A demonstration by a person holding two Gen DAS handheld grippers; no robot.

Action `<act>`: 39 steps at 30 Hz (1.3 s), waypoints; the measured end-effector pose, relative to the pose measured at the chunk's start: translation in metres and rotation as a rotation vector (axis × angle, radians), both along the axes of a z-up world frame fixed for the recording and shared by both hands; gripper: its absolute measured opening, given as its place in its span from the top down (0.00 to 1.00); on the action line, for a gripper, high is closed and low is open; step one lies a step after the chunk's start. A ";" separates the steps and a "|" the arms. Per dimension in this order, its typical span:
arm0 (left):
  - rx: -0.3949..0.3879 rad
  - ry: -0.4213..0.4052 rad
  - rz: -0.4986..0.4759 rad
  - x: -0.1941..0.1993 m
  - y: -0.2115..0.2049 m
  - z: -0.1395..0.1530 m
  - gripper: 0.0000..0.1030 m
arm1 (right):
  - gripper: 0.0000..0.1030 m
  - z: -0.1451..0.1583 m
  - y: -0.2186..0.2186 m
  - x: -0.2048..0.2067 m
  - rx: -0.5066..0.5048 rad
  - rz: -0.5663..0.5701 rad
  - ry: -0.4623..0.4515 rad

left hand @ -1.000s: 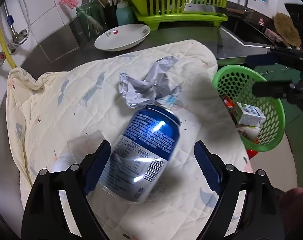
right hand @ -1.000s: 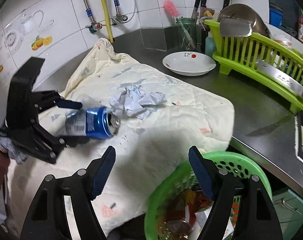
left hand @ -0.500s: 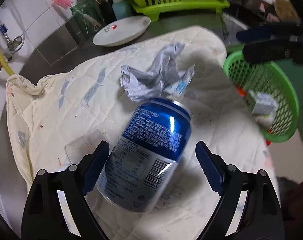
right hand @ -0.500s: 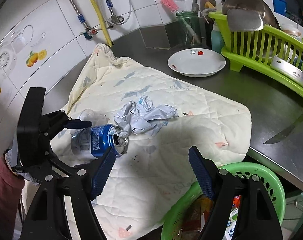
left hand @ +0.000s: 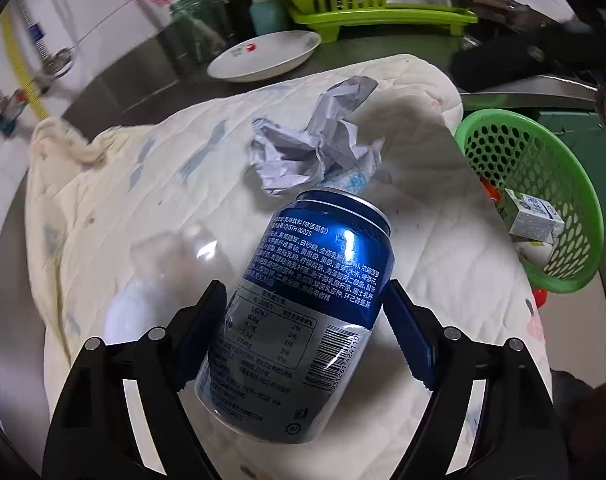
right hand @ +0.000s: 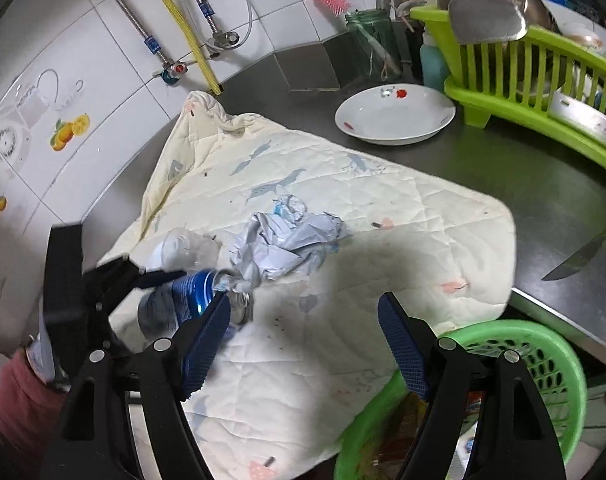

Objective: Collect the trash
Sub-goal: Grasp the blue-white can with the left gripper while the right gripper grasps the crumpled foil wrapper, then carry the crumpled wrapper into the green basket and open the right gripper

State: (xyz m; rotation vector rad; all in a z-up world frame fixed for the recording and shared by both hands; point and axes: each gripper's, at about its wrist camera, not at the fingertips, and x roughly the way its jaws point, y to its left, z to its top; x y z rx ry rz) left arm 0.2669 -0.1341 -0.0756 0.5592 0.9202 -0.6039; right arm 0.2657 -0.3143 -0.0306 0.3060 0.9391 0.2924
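My left gripper (left hand: 307, 328) is shut on a blue drink can (left hand: 303, 312), its pads against both sides of the can, over the cream quilted cloth (left hand: 143, 184). The can also shows in the right wrist view (right hand: 187, 300). A crumpled grey paper (left hand: 319, 148) lies just beyond the can, and it shows in the right wrist view (right hand: 287, 240) too. A clear plastic cup (left hand: 175, 256) lies left of the can. My right gripper (right hand: 303, 344) is open and empty above the cloth's near edge, next to the green trash basket (right hand: 543, 360).
The green basket (left hand: 559, 184) hangs off the counter's edge with a small carton (left hand: 533, 220) inside. A white plate (right hand: 395, 116), a green dish rack (right hand: 535, 76), a utensil jar (right hand: 371, 48) and a knife (right hand: 583, 256) sit on the steel counter.
My left gripper has closed its jaws onto the can, which lay between open jaws before. The right gripper's view has shifted a little over the cloth.
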 end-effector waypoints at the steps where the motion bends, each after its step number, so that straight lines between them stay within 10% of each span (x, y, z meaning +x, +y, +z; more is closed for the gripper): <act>1: -0.002 0.011 0.020 -0.002 0.003 -0.001 0.24 | 0.28 -0.001 0.001 0.002 0.012 0.002 0.004; 29: -0.139 -0.012 0.229 -0.052 0.072 0.025 0.26 | 0.25 -0.059 0.072 0.085 -0.011 -0.061 0.126; 39: -0.137 -0.010 0.239 -0.056 0.071 0.025 0.26 | 0.57 -0.059 0.074 0.073 -0.021 -0.018 0.105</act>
